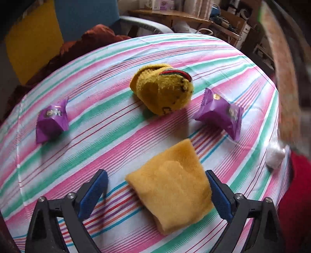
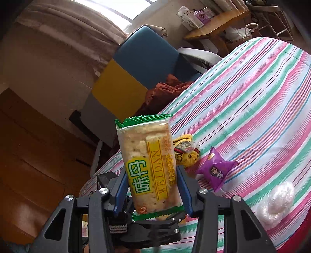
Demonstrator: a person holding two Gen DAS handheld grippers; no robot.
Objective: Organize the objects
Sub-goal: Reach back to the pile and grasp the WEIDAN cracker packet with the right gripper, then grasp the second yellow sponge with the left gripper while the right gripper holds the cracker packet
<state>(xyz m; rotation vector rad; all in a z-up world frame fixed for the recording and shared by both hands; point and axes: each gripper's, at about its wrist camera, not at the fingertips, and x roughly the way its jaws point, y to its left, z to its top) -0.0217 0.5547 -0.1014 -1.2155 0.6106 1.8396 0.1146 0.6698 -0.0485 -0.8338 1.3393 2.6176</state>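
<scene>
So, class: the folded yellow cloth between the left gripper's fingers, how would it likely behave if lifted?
The folded yellow cloth looks plush and soft, so it would probably sag and perhaps unfold. It likely weighs little. Its fuzzy surface should grip well between the open left gripper fingers.

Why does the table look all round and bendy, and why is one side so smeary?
Left wrist view: the fisheye lens bends the striped tablecloth into a dome, and the right edge is smeared, so the white bundle looks fuzzy. Right wrist view: sharper, the cracker packet in the right claw reads clearly, but the window glares white.
</scene>
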